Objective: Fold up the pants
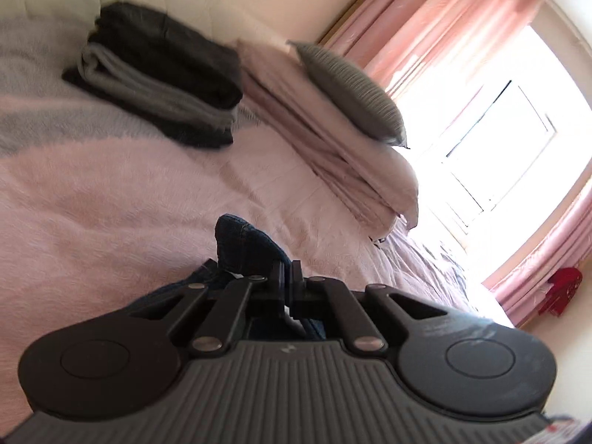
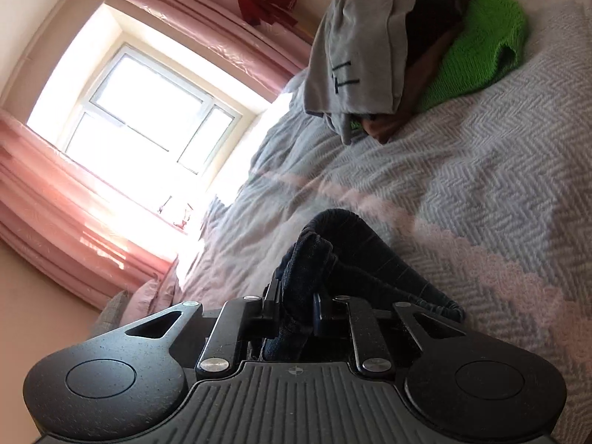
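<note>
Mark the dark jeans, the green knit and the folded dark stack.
dark jeans (image 2: 333, 244): right wrist view, bunched fold ahead of the gripper.
green knit (image 2: 484, 48): right wrist view, its ribbed top face.
folded dark stack (image 1: 159, 74): left wrist view, top layer.

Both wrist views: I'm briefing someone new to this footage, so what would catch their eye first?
Probably the dark jeans, bunched in the right claw and also pinched in the left claw, low in each view. Next, the glaring window with pink curtains. Then the green knit in the clothes heap at the right view's top, and the folded stack on the bed, upper left in the left view.
</note>
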